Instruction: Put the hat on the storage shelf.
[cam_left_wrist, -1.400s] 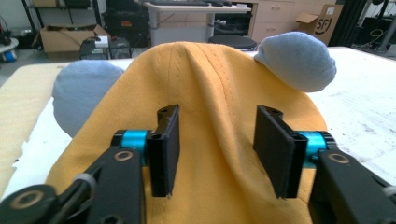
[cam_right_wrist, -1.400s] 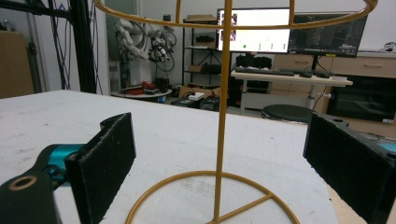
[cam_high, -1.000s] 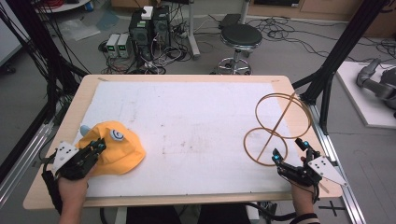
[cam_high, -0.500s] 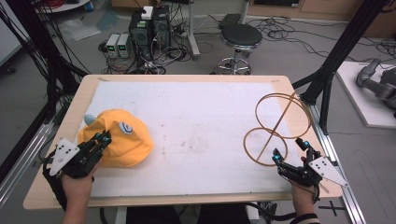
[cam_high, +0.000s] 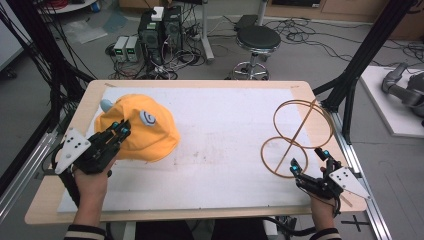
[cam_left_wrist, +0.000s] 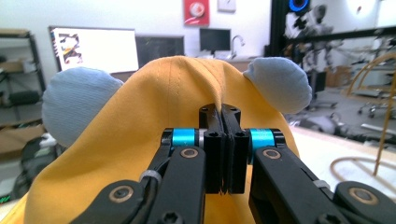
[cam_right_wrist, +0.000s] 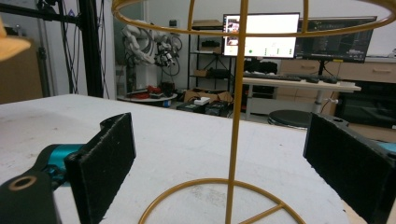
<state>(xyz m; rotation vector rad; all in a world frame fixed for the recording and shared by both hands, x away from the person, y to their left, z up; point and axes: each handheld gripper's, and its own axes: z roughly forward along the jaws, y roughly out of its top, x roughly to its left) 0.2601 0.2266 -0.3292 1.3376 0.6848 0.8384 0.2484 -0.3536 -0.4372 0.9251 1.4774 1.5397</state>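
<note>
A yellow cap (cam_high: 150, 132) with grey-blue ears and an eye patch is held above the white mat at the table's left. My left gripper (cam_high: 120, 129) is shut on a fold of its fabric. In the left gripper view the cap (cam_left_wrist: 140, 135) rises in front of the closed jaws, with one grey ear (cam_left_wrist: 77, 107) on each side and my left gripper (cam_left_wrist: 223, 116) pinching the seam. A gold wire stand (cam_high: 296, 137) stands at the right. My right gripper (cam_high: 309, 159) is open just in front of its base ring. The stand's pole (cam_right_wrist: 236, 116) rises between the wide-apart pads (cam_right_wrist: 105, 161).
The white mat (cam_high: 220, 150) covers a wooden table (cam_high: 200, 84). Black frame posts (cam_high: 360, 65) rise at the table's right and left corners. A stool (cam_high: 256, 37) and computer boxes (cam_high: 160, 25) sit on the floor beyond the far edge.
My left gripper has carried the cap up and away from the near left edge, toward the far side. The right gripper and the wire stand have stayed put.
</note>
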